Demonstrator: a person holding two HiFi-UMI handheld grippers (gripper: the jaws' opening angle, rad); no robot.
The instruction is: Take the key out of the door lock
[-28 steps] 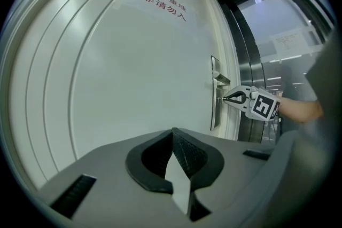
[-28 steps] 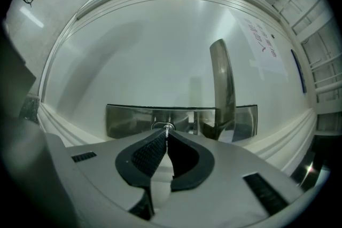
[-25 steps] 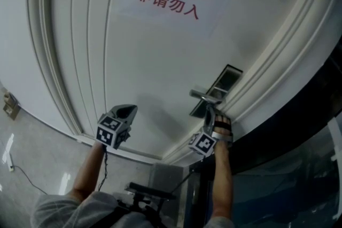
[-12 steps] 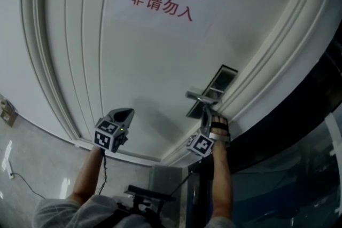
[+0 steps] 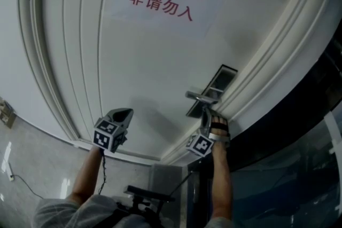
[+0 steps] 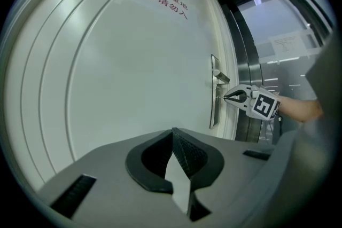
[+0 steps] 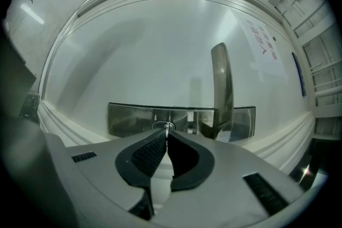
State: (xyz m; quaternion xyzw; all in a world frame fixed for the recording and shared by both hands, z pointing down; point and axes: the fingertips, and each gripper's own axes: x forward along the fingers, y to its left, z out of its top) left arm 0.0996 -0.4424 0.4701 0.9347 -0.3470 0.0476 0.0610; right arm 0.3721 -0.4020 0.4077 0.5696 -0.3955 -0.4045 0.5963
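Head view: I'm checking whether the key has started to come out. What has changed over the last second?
Nothing visibly changed. The right claw stays pinched on the key in the lock plate; the left claw stays shut and empty, off the door.

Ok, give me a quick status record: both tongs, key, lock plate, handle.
right tongs: shut on the key, tips at the lock plate
key: in the lock, not yet out
lock plate: metal, on the white door
handle: untouched, on the same plate
left tongs: shut, empty, held away from the door
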